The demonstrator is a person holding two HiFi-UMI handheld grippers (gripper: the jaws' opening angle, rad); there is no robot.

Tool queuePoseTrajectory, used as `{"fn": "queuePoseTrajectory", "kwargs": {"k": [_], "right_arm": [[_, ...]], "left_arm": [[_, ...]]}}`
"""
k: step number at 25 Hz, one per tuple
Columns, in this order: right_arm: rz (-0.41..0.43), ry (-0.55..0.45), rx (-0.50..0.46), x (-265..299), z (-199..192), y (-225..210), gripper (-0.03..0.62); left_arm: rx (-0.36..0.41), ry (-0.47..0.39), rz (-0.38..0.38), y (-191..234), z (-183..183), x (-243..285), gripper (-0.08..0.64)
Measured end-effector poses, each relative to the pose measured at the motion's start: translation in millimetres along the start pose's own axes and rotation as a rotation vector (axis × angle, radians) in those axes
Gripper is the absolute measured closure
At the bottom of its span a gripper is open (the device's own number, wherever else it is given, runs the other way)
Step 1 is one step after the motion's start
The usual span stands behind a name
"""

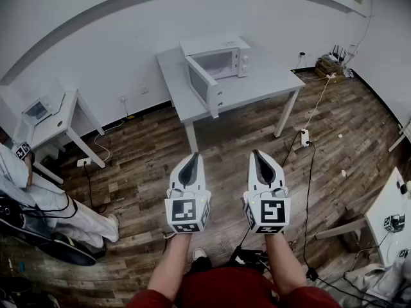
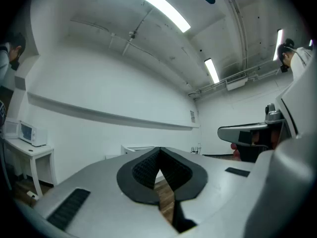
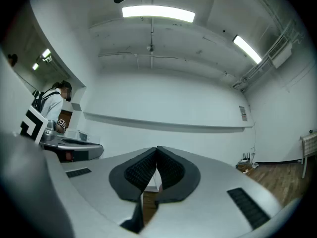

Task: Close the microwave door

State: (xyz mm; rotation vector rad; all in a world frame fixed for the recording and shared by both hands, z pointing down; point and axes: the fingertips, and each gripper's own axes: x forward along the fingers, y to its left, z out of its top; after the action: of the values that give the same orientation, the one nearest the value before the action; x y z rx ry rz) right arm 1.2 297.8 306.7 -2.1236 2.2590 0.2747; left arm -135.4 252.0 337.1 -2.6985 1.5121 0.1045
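A white microwave [image 1: 221, 58] stands on a grey table [image 1: 257, 90] against the far wall. Its door [image 1: 203, 86] hangs wide open, swung out toward the table's front edge. My left gripper [image 1: 193, 157] and right gripper [image 1: 255, 154] are held side by side over the wooden floor, well short of the table. Both are shut, tips together, with nothing between them. In the left gripper view the shut left gripper [image 2: 159, 152] points at the wall, and so does the shut right gripper [image 3: 157, 149] in the right gripper view.
A small white table [image 1: 54, 127] with a second microwave [image 1: 38, 110] stands at the left. A person in white [image 1: 45, 201] sits at the far left. Cables and a power strip [image 1: 304, 137] lie on the floor right of the grey table. Another white table [image 1: 392, 220] is at the right edge.
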Motion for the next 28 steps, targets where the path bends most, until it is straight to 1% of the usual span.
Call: {"fn": "queuePoseTrajectory", "kwargs": {"k": [9, 13, 17, 28], "right_arm": [[-0.003, -0.015, -0.005, -3.0, 3.5, -13.8, 0.565], [0.003, -0.019, -0.007, -3.1, 5.0, -12.7, 0.565], [0.007, -0.032, 0.004, -3.3, 6.4, -17.0, 0.565], [0.057, -0.051, 0.027, -2.2, 2.7, -34.9, 0.565]], "left_arm": [[0.004, -0.013, 0.013, -9.1, 4.0, 3.5, 0.534], [0.006, -0.015, 0.017, -10.9, 5.5, 2.3, 0.534], [0.008, -0.015, 0.024, -15.7, 6.0, 2.2, 0.534], [0.031, -0.021, 0.07, -31.3, 8.7, 9.7, 0.534]]}}
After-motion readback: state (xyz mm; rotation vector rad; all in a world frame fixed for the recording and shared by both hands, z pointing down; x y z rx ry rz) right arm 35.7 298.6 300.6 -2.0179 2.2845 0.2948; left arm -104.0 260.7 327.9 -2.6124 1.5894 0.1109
